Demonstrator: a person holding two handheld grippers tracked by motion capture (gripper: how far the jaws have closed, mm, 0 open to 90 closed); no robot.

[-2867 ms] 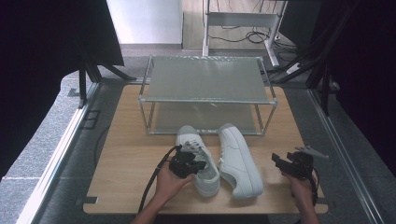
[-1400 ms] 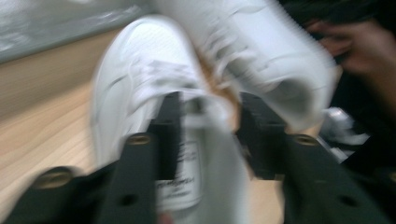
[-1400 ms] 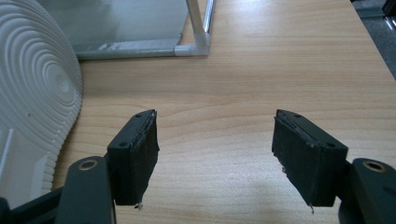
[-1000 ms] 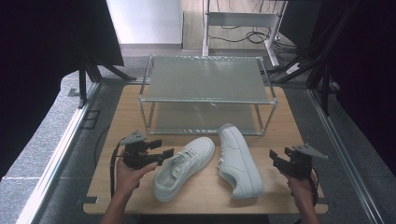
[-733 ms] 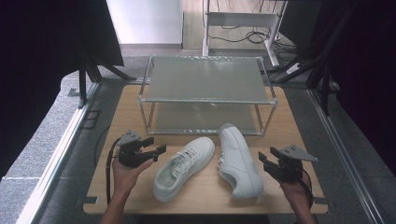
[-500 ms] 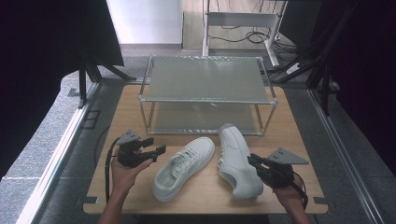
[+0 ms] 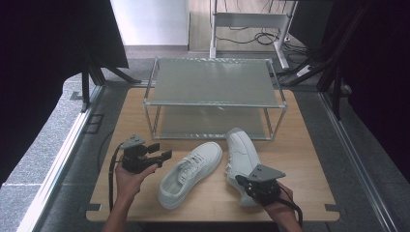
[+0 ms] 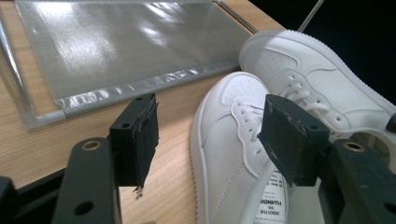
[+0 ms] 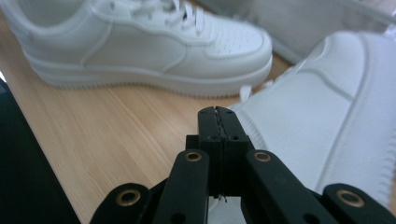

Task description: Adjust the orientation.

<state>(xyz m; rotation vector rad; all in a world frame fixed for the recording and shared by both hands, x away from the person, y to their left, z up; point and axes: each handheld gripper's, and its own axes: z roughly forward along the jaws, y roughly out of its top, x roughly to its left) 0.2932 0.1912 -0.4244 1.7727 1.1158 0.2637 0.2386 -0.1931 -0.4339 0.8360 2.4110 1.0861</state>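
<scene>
From the high view, two white sneakers lie on the wooden desk [image 7: 309,159] in front of a two-tier glass shelf rack [image 7: 212,96]. The left sneaker [image 7: 191,174] lies slanted with its toe toward the rack; the right sneaker [image 7: 241,159] lies closer to straight, just beside it, their toes near each other. The left claw [image 7: 162,154] is held at the left sneaker's outer side, apart from it, while the right claw [image 7: 239,180] sits low against the heel end of the right sneaker.

The left gripper view adds what the overhead cannot: its jaws stand wide apart with nothing between the pads, and the left sneaker's tongue label [image 8: 275,207] and laces [image 8: 247,121] are readable.

The right gripper view shows its jaws pressed together, having just closed, with nothing gripped; the tips rest just beside the right sneaker's white side [image 9: 322,135], with the left sneaker [image 9: 149,46] across the bare wood.
</scene>
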